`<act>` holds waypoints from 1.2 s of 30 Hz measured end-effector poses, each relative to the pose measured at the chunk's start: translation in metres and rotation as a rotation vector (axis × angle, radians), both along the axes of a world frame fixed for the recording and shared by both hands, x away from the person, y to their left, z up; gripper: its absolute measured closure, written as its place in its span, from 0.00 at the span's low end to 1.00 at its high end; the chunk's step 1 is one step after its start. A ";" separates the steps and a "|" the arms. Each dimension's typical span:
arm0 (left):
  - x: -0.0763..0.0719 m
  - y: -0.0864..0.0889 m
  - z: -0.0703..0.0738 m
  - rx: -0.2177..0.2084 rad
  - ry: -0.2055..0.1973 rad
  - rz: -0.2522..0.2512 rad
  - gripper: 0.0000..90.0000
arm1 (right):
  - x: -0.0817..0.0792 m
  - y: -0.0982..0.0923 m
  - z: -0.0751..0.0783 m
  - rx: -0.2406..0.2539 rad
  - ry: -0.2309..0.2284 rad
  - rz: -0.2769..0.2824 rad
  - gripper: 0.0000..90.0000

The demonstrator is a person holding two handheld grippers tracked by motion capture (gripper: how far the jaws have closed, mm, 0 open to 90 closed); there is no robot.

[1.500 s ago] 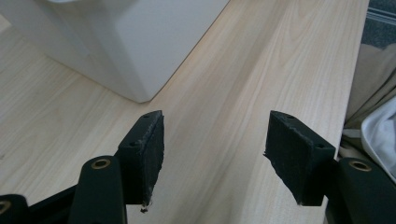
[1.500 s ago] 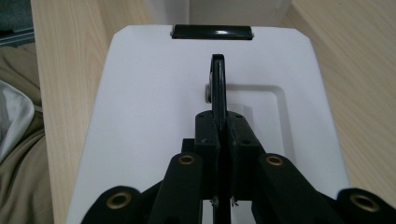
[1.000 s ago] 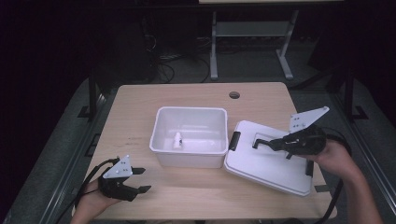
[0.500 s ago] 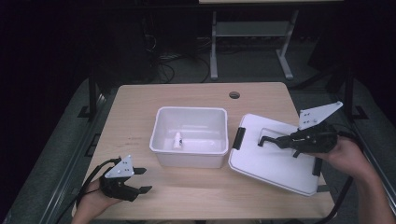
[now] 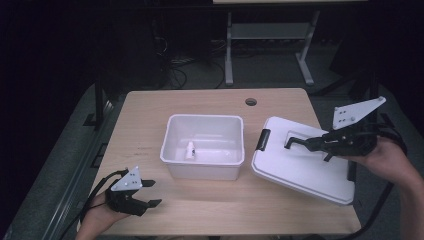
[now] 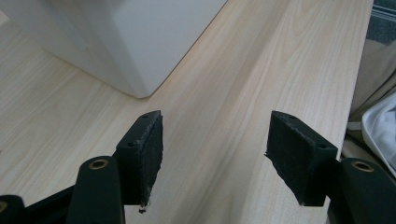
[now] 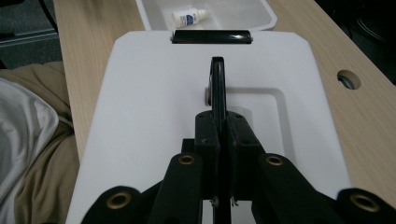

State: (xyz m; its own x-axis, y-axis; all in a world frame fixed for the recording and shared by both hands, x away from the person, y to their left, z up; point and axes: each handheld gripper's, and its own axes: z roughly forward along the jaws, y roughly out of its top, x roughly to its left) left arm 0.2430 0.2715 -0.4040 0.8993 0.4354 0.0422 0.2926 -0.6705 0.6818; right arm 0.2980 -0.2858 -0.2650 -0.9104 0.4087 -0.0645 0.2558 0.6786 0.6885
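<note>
A white bin [image 5: 205, 120] stands mid-table with a small white bottle [image 5: 190, 149] lying inside it. To its right lies a white lid [image 5: 300, 170] with a black latch [image 5: 262, 139] on the edge that faces the bin. My right gripper [image 5: 314, 143] is shut on the lid's thin black handle [image 5: 292, 142] and holds the lid's right side tilted up off the table. In the right gripper view the jaws [image 7: 223, 122] clamp the handle [image 7: 216, 79] edge-on, with the bottle [image 7: 189, 17] beyond. My left gripper [image 5: 152, 193] rests open at the table's front left, nothing between its pads [image 6: 147, 154].
The wooden table [image 5: 150, 110] has a round cable hole [image 5: 251, 102] near its far edge. A corner of the bin [image 6: 130, 42] sits just ahead of the left gripper. Cloth and a white sleeve [image 7: 28, 140] lie past the table's near edge.
The right gripper has risen with the lid's handle, so the lid's right side now tilts higher. The left gripper has stayed where it was.
</note>
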 end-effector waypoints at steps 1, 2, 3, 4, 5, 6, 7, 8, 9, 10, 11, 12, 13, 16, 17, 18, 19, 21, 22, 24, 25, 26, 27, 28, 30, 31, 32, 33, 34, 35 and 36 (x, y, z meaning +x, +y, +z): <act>0.000 0.000 0.000 0.001 0.005 0.002 0.40 | 0.000 0.000 0.001 0.000 -0.001 0.000 0.93; 0.001 0.000 -0.001 0.002 0.005 0.001 0.40 | 0.000 -0.001 0.003 -0.003 -0.005 0.000 0.93; 0.001 0.000 0.000 0.002 0.004 0.000 0.40 | -0.001 0.000 0.005 -0.005 -0.009 -0.001 0.93; 0.001 0.000 0.000 0.003 0.004 -0.001 0.40 | -0.001 0.000 0.007 -0.001 -0.012 0.000 0.93; 0.001 -0.001 -0.001 0.000 0.007 -0.002 0.40 | -0.001 0.000 0.008 0.006 -0.009 0.004 0.93; 0.000 -0.001 -0.001 0.001 0.008 -0.002 0.40 | -0.001 0.001 0.009 0.008 -0.009 0.008 0.93; 0.001 -0.001 -0.001 0.006 0.008 -0.003 0.40 | 0.000 0.001 0.011 0.007 -0.013 0.010 0.93; 0.001 -0.001 -0.001 0.009 0.007 -0.001 0.40 | 0.000 0.002 0.012 0.006 -0.011 0.009 0.93; 0.001 -0.001 -0.001 0.010 0.007 0.001 0.40 | 0.001 0.003 0.013 0.005 -0.013 0.011 0.93; 0.001 0.000 0.000 0.007 0.005 0.000 0.40 | 0.001 0.004 0.014 0.004 -0.018 0.014 0.93; 0.001 0.000 0.000 0.001 0.005 0.001 0.40 | 0.000 0.005 0.015 0.004 -0.018 0.014 0.93; 0.000 0.000 0.000 0.000 0.004 -0.002 0.40 | 0.000 0.008 0.016 0.005 -0.015 0.018 0.93; 0.000 0.000 0.000 0.000 0.003 -0.004 0.40 | 0.000 0.009 0.017 0.005 -0.019 0.026 0.93; 0.001 0.000 0.000 0.000 0.008 -0.001 0.40 | 0.001 0.012 0.023 -0.001 -0.022 0.028 0.93; 0.002 0.000 0.000 -0.001 0.008 -0.002 0.40 | 0.001 0.013 0.024 -0.003 -0.025 0.028 0.93; 0.001 0.000 0.000 0.000 0.008 -0.004 0.40 | 0.001 0.014 0.025 0.000 -0.026 0.032 0.93; 0.002 0.000 0.000 0.004 0.006 -0.006 0.40 | 0.002 0.015 0.026 0.000 -0.026 0.035 0.93; 0.002 0.000 -0.001 0.001 0.010 -0.002 0.40 | 0.003 0.018 0.029 0.004 -0.028 0.036 0.93; 0.003 0.001 -0.001 0.004 0.010 -0.003 0.40 | 0.005 0.019 0.030 0.004 -0.026 0.039 0.93; 0.003 0.001 -0.001 0.003 0.011 -0.004 0.40 | 0.008 0.022 0.032 0.000 -0.027 0.039 0.93; 0.003 0.002 -0.001 0.004 0.011 -0.005 0.40 | 0.009 0.024 0.034 -0.003 -0.026 0.041 0.93; 0.003 0.002 0.000 0.002 0.010 -0.001 0.40 | 0.010 0.026 0.035 -0.002 -0.029 0.045 0.93; 0.003 0.002 0.000 0.002 0.008 0.001 0.40 | 0.011 0.029 0.036 0.002 -0.027 0.048 0.93; 0.002 0.003 0.000 -0.001 0.007 0.001 0.40 | 0.012 0.032 0.037 0.003 -0.026 0.053 0.93; 0.001 0.003 0.000 -0.005 0.008 0.000 0.40 | 0.014 0.036 0.039 0.004 -0.024 0.060 0.93; 0.001 0.003 0.001 -0.005 0.008 0.000 0.40 | 0.015 0.039 0.039 0.003 -0.027 0.066 0.93; 0.001 0.003 0.001 -0.006 0.006 -0.001 0.40 | 0.017 0.042 0.040 0.004 -0.028 0.068 0.93; 0.002 0.004 0.001 -0.009 0.006 -0.002 0.40 | 0.018 0.044 0.040 0.003 -0.030 0.071 0.93; 0.002 0.004 0.002 -0.013 0.008 0.000 0.40 | 0.020 0.048 0.041 0.005 -0.026 0.077 0.93; 0.002 0.004 0.002 -0.013 0.006 0.000 0.39 | 0.021 0.052 0.041 0.007 -0.024 0.083 0.93; 0.002 0.004 0.002 -0.011 0.005 -0.001 0.39 | 0.023 0.055 0.041 0.006 -0.023 0.087 0.93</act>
